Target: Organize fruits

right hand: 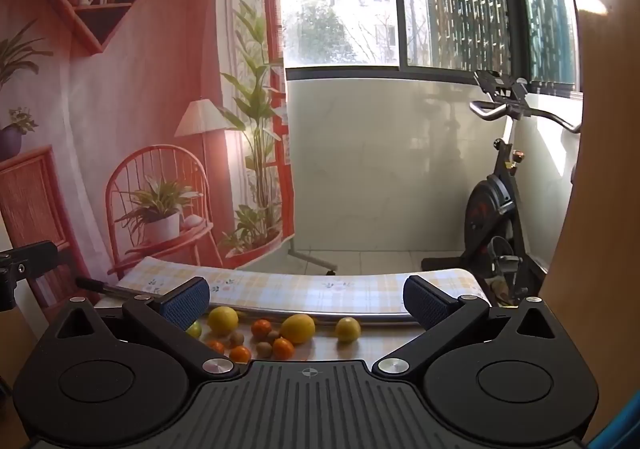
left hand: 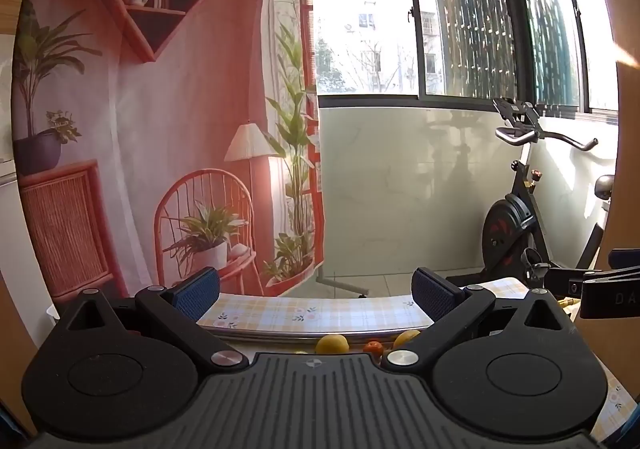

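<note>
Hovering above the tabletop [right hand: 360, 295], the right gripper [right hand: 306, 299] held its jaws wide with nothing between them. The fruits lay loose at its 12 o'clock: a lemon [right hand: 297, 327], another lemon [right hand: 223, 320], oranges [right hand: 261, 327] and small brown kiwis [right hand: 264, 349]. The left gripper [left hand: 316, 291] also kept its jaws wide and empty, a lemon [left hand: 332, 344] just at its 12 o'clock.
</note>
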A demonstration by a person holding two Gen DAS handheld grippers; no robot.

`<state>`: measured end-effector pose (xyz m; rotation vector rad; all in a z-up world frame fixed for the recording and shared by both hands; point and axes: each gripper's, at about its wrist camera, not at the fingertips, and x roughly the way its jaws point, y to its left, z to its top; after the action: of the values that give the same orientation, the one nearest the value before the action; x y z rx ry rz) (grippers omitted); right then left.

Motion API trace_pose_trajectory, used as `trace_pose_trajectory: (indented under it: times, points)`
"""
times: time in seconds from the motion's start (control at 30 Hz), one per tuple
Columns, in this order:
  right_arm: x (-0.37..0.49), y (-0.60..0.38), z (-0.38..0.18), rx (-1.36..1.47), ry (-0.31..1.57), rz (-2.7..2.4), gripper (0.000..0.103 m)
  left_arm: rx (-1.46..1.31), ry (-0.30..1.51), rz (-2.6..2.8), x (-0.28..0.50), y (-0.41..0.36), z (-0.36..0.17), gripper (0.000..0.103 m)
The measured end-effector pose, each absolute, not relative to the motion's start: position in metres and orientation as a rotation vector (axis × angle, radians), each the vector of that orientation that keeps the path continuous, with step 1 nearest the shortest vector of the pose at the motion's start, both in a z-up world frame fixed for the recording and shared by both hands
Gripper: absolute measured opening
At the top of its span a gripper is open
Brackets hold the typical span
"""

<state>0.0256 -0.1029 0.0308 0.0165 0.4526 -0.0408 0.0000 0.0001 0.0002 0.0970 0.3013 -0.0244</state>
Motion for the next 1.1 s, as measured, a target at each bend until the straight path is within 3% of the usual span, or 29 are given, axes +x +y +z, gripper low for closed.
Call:
trace_pose_trajectory:
  times: [1.1]
  points:
    - [0.021, -0.111, 0.049, 0.024, 0.433, -0.045, 0.103, 0.08, 0.287, -0.013, -0.005, 0.002, 0.004, 0.103]
